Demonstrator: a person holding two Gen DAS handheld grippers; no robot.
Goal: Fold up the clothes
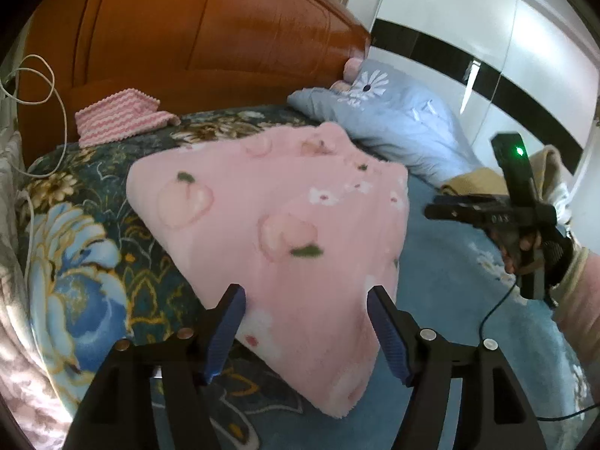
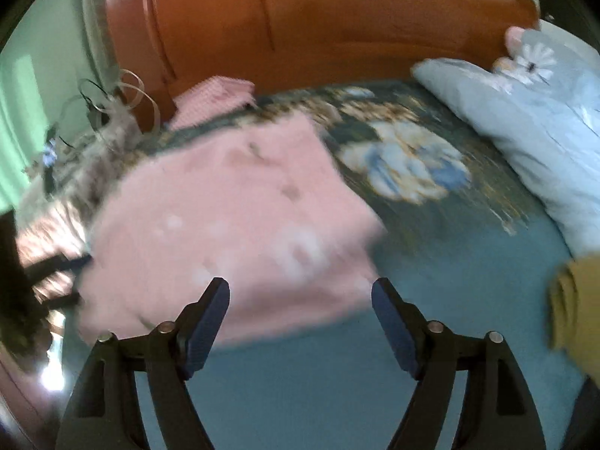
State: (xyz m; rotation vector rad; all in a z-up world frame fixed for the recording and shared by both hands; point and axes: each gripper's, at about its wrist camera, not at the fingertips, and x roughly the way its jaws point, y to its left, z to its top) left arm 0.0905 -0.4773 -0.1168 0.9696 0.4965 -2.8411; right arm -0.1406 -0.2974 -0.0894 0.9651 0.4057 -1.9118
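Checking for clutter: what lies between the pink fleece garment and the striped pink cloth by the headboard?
Only bare floral bedspread between pink fleece garment and striped cloth, left wrist view.

Soft daylight; left wrist view fairly sharp, right wrist view motion-blurred throughout; fisheye bending and dark corners at every edge.

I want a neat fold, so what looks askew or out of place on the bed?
The pink peach-print garment lies skewed, a corner pointing toward the left gripper, its far edge bunched. Neither gripper holds it. A striped pink cloth sits loosely folded by the headboard. Nothing looks damaged or spilled.
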